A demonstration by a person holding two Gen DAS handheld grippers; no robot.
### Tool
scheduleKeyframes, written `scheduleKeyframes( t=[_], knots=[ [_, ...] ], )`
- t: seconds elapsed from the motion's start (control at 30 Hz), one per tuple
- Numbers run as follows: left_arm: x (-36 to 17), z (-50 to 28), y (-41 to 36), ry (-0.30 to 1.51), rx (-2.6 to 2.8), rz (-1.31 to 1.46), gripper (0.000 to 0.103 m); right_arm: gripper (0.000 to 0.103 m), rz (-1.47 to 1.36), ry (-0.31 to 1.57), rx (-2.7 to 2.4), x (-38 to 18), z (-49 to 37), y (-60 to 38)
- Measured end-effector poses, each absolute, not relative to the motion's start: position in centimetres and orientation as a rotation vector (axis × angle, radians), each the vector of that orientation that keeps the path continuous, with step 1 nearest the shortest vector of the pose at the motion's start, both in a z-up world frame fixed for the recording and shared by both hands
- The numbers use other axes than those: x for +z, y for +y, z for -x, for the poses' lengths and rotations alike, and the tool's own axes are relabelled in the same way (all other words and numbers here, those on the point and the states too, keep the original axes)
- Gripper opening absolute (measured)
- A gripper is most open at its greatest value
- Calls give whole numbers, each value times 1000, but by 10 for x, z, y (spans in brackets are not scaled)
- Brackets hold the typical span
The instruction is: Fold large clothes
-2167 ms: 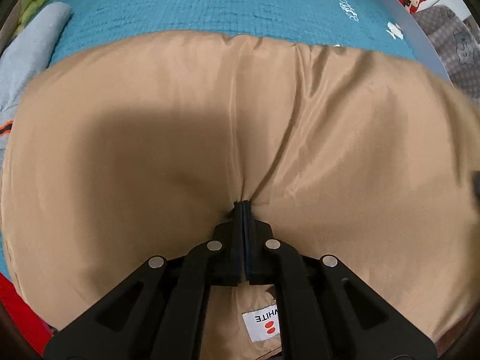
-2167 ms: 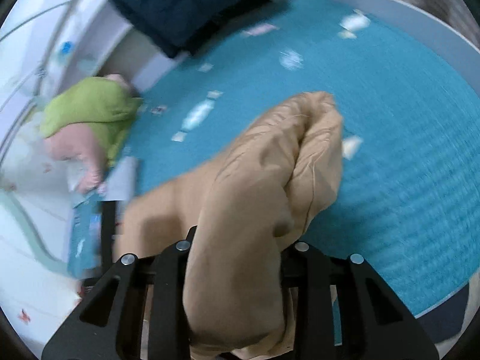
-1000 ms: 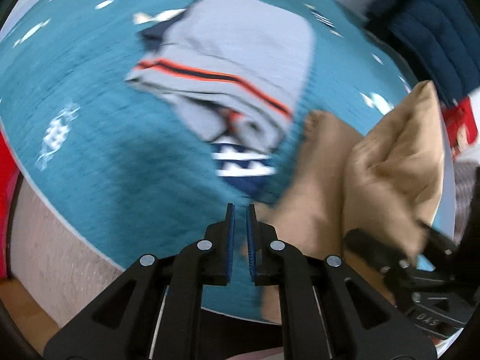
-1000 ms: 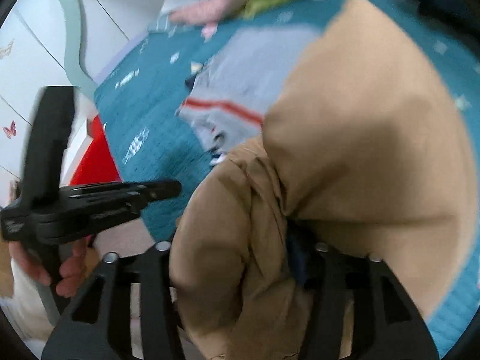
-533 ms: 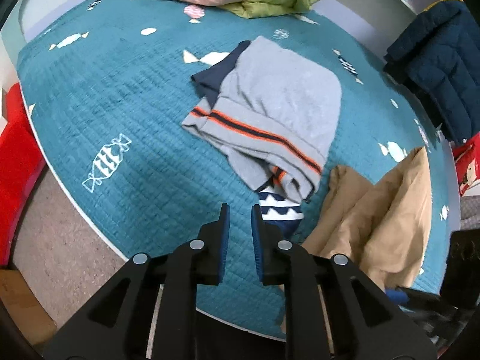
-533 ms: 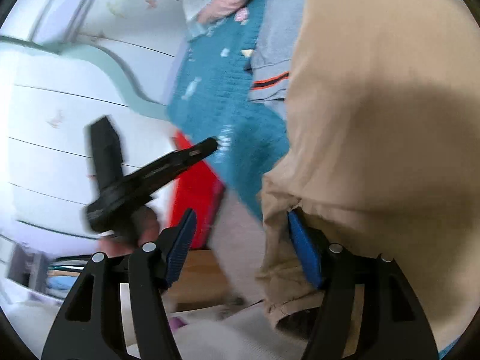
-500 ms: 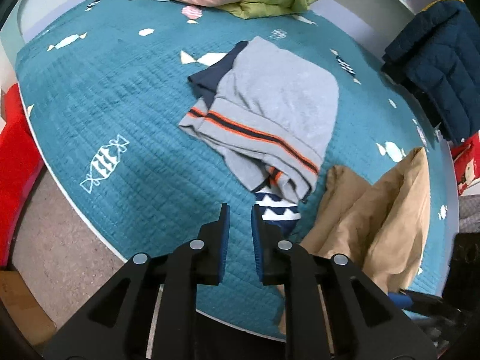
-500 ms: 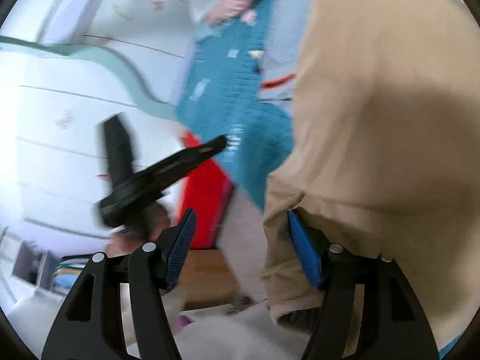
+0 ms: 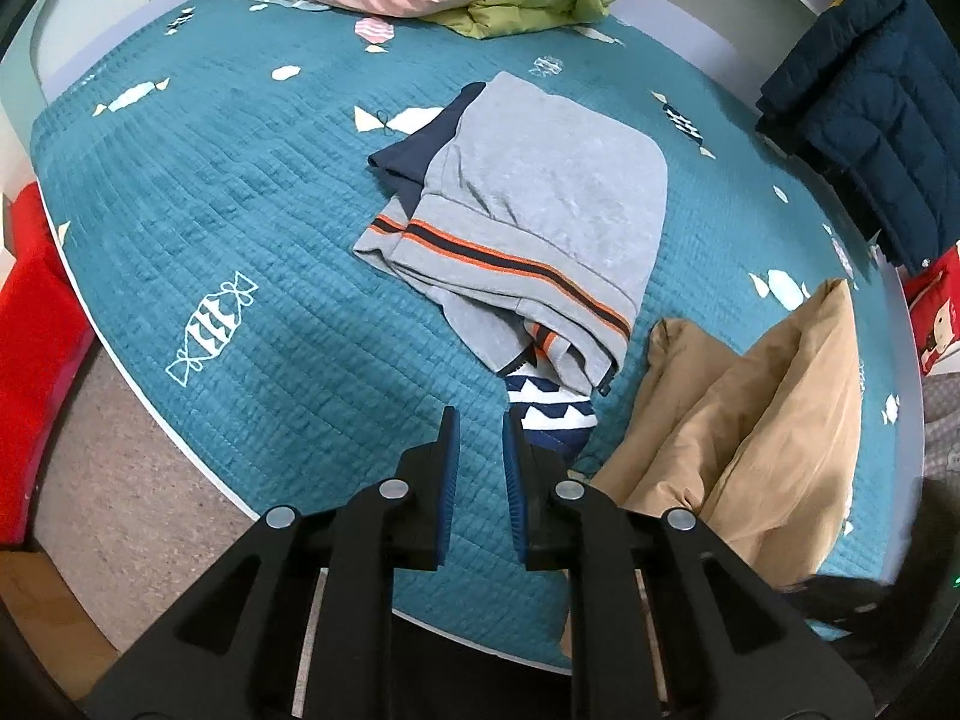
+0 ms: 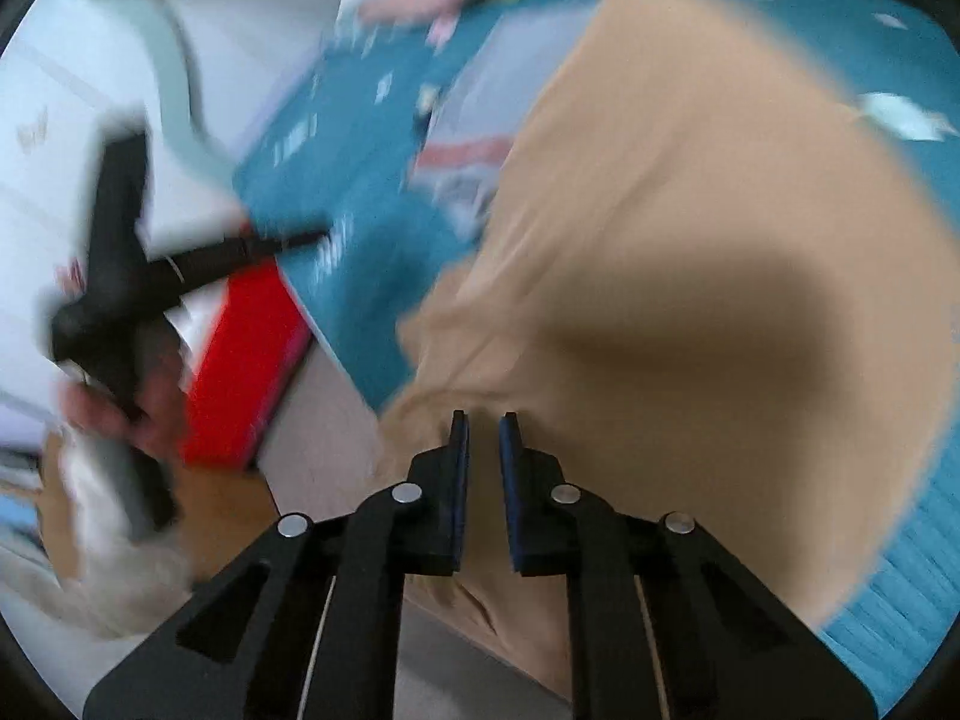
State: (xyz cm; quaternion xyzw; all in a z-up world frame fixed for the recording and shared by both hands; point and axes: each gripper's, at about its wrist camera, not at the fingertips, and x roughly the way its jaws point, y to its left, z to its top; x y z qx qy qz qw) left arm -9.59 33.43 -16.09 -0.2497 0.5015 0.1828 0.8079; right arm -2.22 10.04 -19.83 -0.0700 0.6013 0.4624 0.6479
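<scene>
Between folds: the left gripper (image 9: 480,420) and right gripper (image 10: 483,420), both slightly parted and empty, must next re-pinch the tan garment (image 9: 774,414) beside the grey sweater (image 9: 540,192).

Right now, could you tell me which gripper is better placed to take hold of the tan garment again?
Probably the right gripper: its slightly parted jaws sit right at the tan garment. The left gripper is empty over the teal quilt, with that garment off to its side.

Round bed with teal candy-print quilt (image 9: 240,228), beige carpet floor (image 9: 114,456), red box (image 9: 30,300) beside it.
</scene>
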Motion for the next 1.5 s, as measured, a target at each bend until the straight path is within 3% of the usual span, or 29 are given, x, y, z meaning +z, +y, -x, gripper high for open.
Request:
scheduleKeyframes(
  t=[0.13, 0.2, 0.33, 0.5, 0.6, 0.73, 0.83, 0.9, 0.97, 1.07, 1.3, 1.4, 1.5],
  knots=[
    [-163, 95, 337, 1081, 408, 536, 15, 4, 83, 1453, 1051, -241, 5, 138],
    [-162, 91, 335, 1083, 406, 521, 15, 4, 69, 1460, 1051, -236, 2, 140],
    [-149, 75, 313, 1053, 327, 469, 15, 7, 21, 1376, 1074, -196, 0, 119],
    [-125, 36, 265, 997, 151, 410, 15, 7, -65, 1127, 880, -129, -24, 52],
    [-115, 9, 226, 974, -1, 368, 15, 7, -93, 1064, 715, -118, -45, 15],
    [-129, -32, 182, 1014, -206, 347, 15, 7, -124, 1104, 587, -140, -71, 5],
    [-186, -60, 179, 1165, -144, 343, 15, 5, -138, 1195, 572, -180, -88, 2],
    [-239, -67, 198, 1266, -80, 443, 4, 4, -153, 1256, 562, -213, -96, 11],
    [-259, -65, 213, 1241, -97, 522, 3, 4, -123, 1240, 587, -227, -96, 26],
    [-257, -62, 224, 1223, -122, 576, 3, 4, -113, 1254, 595, -214, -97, 26],
    [-184, -78, 196, 1081, -178, 414, 5, 10, -122, 1142, 593, -172, -107, 1],
    [-199, -98, 194, 1069, -105, 400, 3, 9, -84, 1194, 577, -199, -121, 17],
    [-251, -103, 208, 1133, -60, 493, 2, 4, -84, 1258, 581, -239, -128, 25]
  ],
)
